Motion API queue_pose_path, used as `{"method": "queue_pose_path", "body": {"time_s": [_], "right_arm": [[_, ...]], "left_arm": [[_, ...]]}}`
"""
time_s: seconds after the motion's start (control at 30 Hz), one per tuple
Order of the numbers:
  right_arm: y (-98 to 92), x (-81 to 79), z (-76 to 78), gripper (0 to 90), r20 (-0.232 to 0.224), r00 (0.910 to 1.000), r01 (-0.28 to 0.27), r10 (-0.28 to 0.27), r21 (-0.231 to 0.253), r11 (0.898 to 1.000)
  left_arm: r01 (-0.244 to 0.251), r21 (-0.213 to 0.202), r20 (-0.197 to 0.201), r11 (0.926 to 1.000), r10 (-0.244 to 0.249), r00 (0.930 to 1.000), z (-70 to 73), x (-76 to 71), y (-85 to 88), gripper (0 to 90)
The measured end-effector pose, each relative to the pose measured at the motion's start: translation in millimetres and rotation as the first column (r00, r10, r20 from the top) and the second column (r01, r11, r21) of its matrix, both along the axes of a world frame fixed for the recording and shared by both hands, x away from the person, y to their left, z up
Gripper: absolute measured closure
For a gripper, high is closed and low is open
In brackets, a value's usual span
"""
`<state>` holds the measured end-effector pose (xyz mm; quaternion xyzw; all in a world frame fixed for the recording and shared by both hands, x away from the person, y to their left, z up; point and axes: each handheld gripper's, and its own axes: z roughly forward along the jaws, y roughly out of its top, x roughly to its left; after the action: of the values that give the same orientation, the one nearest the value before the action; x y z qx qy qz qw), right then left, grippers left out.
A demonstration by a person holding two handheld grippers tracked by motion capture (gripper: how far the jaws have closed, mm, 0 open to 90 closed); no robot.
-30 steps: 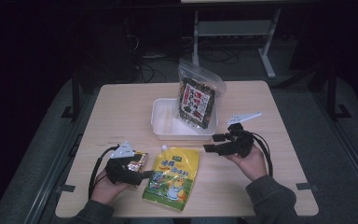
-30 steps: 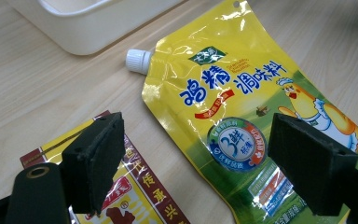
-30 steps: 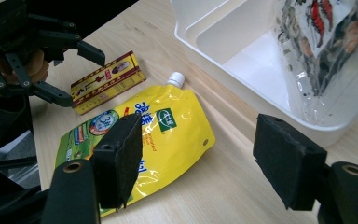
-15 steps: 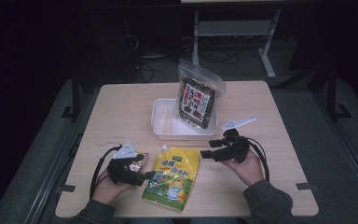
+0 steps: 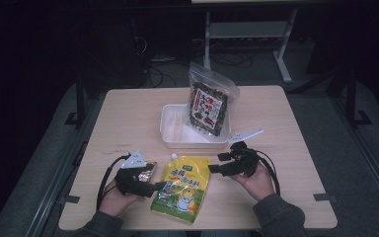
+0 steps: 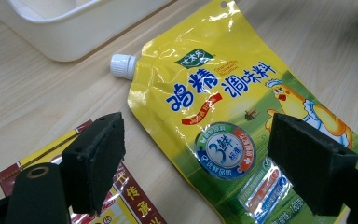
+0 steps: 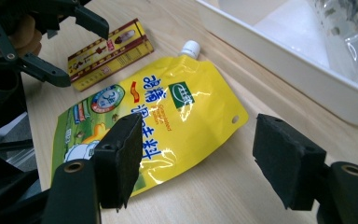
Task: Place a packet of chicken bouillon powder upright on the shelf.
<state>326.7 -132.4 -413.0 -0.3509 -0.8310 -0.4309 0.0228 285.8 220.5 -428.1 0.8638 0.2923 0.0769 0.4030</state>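
My right gripper (image 5: 217,163) jaws apart, aimed at yellow pouch (image 5: 182,186) corner for pickup. My left gripper (image 5: 162,186) jaws apart, empty, alongside pouch edge, bracing.

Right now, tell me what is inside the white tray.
The white tray holds one clear bag of dark snacks, standing and leaning toward its back right. The floor in front of it looks bare. What lies under or behind the bag is covered.
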Motion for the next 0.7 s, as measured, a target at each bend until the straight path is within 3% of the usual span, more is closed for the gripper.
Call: {"method": "queue_pose_path", "body": {"time_s": [0.7], "right_arm": [[10.3,-1.4,-7.8,31.7,-0.013,0.9999,0.000,0.000,-0.051,0.999]], "left_arm": [[0.002,-0.006,0.006,1.0000,-0.002,1.0000,2.4,-0.7,-1.0,18.3]]}}
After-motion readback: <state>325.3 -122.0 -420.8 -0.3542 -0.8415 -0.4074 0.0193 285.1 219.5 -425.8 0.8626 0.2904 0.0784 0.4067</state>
